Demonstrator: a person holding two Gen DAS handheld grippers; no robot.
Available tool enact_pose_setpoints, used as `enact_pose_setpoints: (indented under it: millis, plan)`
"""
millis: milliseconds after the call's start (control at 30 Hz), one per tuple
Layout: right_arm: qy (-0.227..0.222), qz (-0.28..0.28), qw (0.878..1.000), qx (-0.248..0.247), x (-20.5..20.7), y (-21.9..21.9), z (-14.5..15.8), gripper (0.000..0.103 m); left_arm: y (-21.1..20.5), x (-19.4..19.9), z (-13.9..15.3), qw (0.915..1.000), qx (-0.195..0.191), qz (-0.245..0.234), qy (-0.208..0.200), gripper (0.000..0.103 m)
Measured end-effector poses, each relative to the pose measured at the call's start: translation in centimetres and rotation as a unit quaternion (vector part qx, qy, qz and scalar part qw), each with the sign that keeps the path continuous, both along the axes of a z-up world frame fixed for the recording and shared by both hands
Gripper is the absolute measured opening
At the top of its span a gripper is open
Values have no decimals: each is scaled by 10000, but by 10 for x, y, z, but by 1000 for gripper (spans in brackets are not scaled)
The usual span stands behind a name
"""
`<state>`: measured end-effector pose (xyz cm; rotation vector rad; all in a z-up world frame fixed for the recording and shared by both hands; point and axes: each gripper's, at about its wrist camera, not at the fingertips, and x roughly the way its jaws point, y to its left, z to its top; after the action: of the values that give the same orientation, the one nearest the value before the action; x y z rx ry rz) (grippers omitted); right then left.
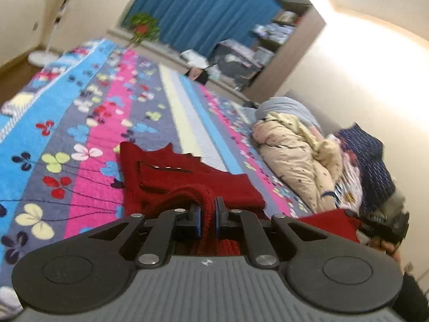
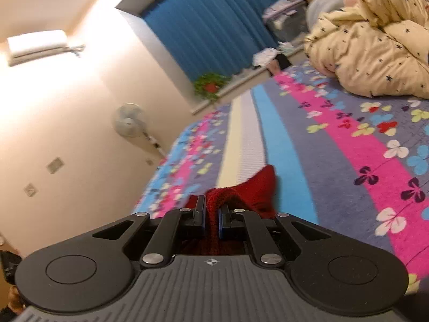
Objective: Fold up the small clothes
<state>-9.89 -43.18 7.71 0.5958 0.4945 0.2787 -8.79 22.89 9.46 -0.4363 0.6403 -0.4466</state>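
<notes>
A small dark red knitted garment lies partly on the flowered bedspread, its far part flat with a row of small buttons. My left gripper is shut on a bunched red knit edge at the garment's near side. My right gripper is shut on another thick knit edge of the same garment, which hangs forward from its jaws above the bed. The right gripper also shows at the right edge of the left wrist view, blurred, with red cloth beside it.
A heap of cream star-print bedding and dark blue clothes lies at the bed's right side. A standing fan, blue curtains and a potted plant stand beyond the bed.
</notes>
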Motion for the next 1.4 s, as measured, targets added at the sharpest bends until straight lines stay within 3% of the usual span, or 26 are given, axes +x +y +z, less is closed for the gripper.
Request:
enact_pose_setpoints:
  millis: [133, 267, 367, 433, 500, 567, 700, 767, 867, 967, 1033, 1167, 1233, 1400]
  plan:
    - [829, -109, 9950, -540, 86, 3, -29, 7, -6, 83, -37, 9969, 275, 334, 654, 10]
    - [1296, 27, 9817, -1398, 153, 25, -60, 8, -9, 155, -78, 9887, 782, 608, 1125, 10]
    - [1562, -13, 9768, -1464, 178, 32, -86, 8, -5, 180, -107, 9820, 937, 686, 1490, 11]
    - [1688, -139, 9754, -1411, 184, 34, -110, 9, -1, 188, -116, 9800, 911, 781, 1587, 14]
    - [2020, -234, 9693, -1381, 189, 36, -121, 10, 5, 190, -119, 9798, 904, 935, 1522, 31]
    - [1759, -297, 9741, -1390, 190, 40, -116, 13, 12, 191, -120, 9771, 992, 1155, 1487, 40]
    - [1612, -478, 9711, -1691, 188, 39, -113, 29, 37, 185, -115, 9701, 787, 1767, 1469, 40]
    - [1469, -790, 9677, -1890, 184, 30, -107, 32, 50, 180, -111, 9642, 756, 2061, 1489, 42]
    - [1395, -1054, 9597, -2200, 178, 15, -105, 32, 56, 177, -118, 9504, 1372, 2069, 1872, 48]
    - [1555, -901, 9596, -2163, 173, 2, -114, 32, 51, 175, -134, 9409, 1905, 1509, 2358, 49]
    - [1721, -612, 9548, -2346, 169, -1, -121, 32, 43, 171, -135, 9429, 2099, 1145, 2320, 50]
    - [1928, 50, 9483, -2520, 165, 7, -134, 32, 46, 161, -122, 9635, 1624, 792, 1977, 54]
    - [1960, 391, 9467, -2526, 161, 13, -137, 32, 45, 157, -115, 9688, 1512, 713, 1831, 54]
    - [1619, 1050, 9446, -2654, 159, 33, -135, 32, 18, 153, -114, 9729, 1621, 263, 1630, 54]
